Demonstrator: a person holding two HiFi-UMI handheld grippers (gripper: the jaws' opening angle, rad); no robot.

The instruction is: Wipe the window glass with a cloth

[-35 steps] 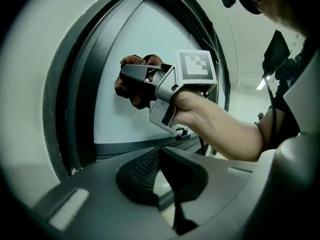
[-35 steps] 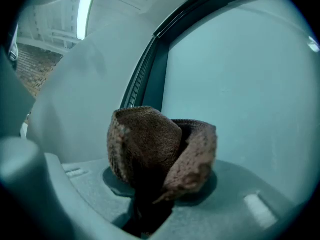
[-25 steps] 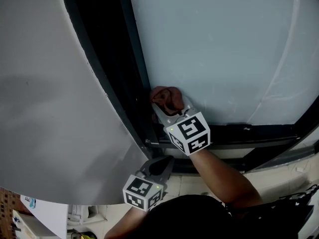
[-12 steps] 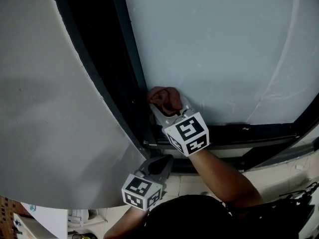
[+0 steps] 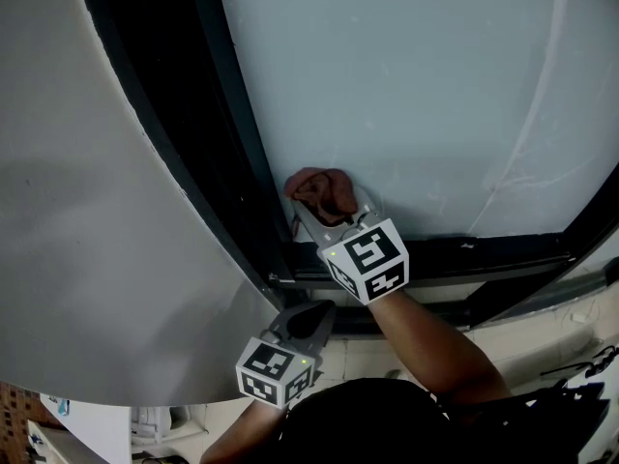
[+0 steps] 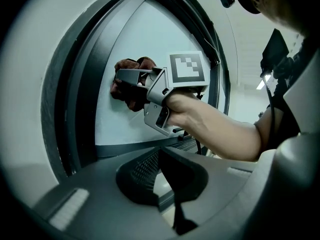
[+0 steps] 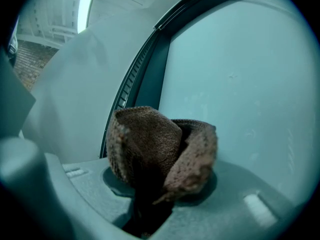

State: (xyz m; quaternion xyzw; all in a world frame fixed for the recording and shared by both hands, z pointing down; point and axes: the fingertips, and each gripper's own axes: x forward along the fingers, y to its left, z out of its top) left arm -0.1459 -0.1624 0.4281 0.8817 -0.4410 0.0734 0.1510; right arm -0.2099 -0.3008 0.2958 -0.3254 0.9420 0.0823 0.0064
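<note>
The cloth point(image 5: 319, 189) lies against the window glass point(image 5: 406, 95) at its lower-left corner, in the fingers of the right gripper point(image 5: 334, 209), with the frame point(image 5: 232, 143) just at its 9 o'clock. The left gripper point(image 5: 324, 309) hangs at 6 o'clock of the right one, below the frame's bottom rail, and the wall point(image 5: 87, 240) stands at 9 o'clock beyond the frame.

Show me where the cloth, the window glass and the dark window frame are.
cloth point(image 7: 150, 139): right gripper view, its brown folded front.
window glass point(image 5: 406, 85): head view, bare pane above the cloth.
dark window frame point(image 5: 484, 256): head view, its bottom bar.
</note>
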